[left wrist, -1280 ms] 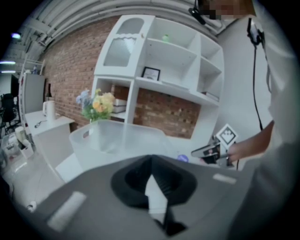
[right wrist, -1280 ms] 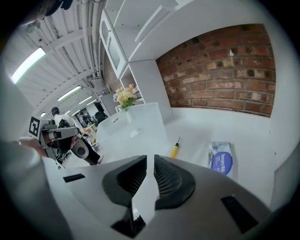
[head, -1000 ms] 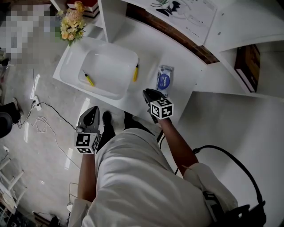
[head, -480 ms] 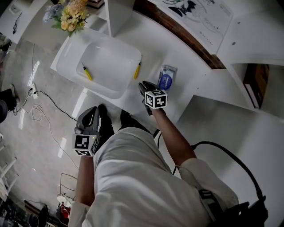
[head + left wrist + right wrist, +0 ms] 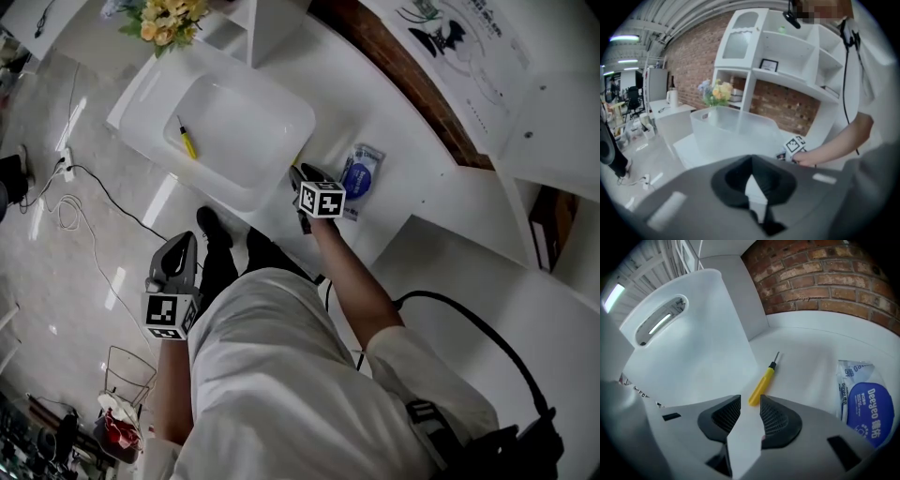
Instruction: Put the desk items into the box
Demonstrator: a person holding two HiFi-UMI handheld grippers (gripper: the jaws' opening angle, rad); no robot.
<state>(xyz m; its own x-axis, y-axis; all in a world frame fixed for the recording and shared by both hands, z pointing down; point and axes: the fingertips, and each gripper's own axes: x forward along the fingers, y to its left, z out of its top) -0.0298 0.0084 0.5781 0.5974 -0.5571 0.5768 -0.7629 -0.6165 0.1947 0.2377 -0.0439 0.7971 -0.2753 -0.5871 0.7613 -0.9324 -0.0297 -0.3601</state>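
Now | right tongs (image 5: 750, 401) opening, empty, tips just short of yellow screwdriver (image 5: 763, 383) on worktop (image 5: 811, 364) beside box (image 5: 693, 348) | left tongs (image 5: 751, 161) pressed together, empty

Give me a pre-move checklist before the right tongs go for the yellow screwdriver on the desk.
1. Right tongs aimed at the yellow screwdriver handle: ok.
2. Jaws opening, nothing between them yet: ok.
3. Jaws wide enough for the handle: cannot tell.
4. Blue packet clear of the screwdriver: ok.
5. Box has room, with only the other screwdriver inside: ok.
6. Left tongs shut, empty, held aside: ok.
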